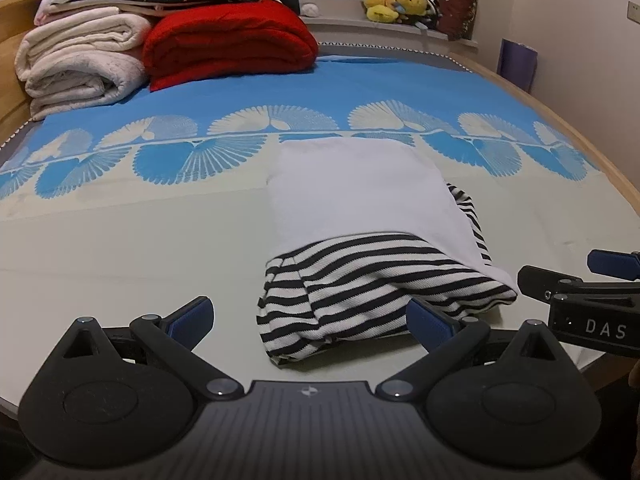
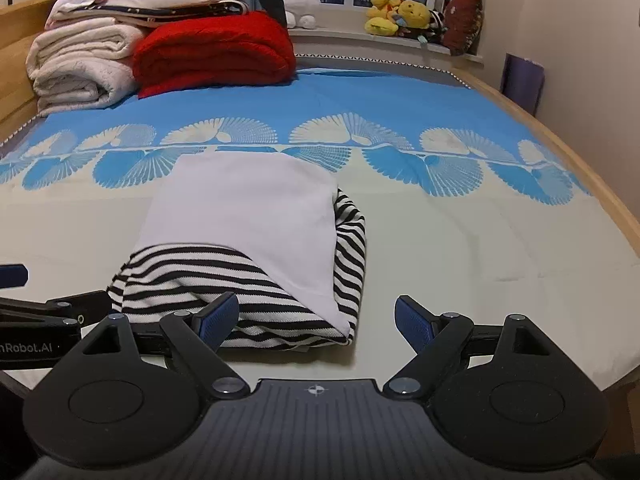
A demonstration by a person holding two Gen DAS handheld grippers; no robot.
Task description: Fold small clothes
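Observation:
A small garment lies folded on the bed: a black-and-white striped part [image 1: 360,280] with a plain white panel [image 1: 360,188] over it. It also shows in the right wrist view, striped part [image 2: 224,276] and white panel [image 2: 248,204]. My left gripper [image 1: 310,320] is open and empty, its fingers either side of the garment's near left end. My right gripper [image 2: 316,320] is open and empty at the garment's near right corner. Each gripper shows at the edge of the other's view, the right one [image 1: 592,292] and the left one [image 2: 36,320].
The bed cover [image 1: 120,240] is cream near me and blue with fan patterns farther off. Folded white towels [image 1: 80,64] and a red blanket [image 1: 228,40] are stacked at the back left. Plush toys [image 1: 396,4] sit on the windowsill. The wooden bed edge [image 1: 612,172] curves along the right.

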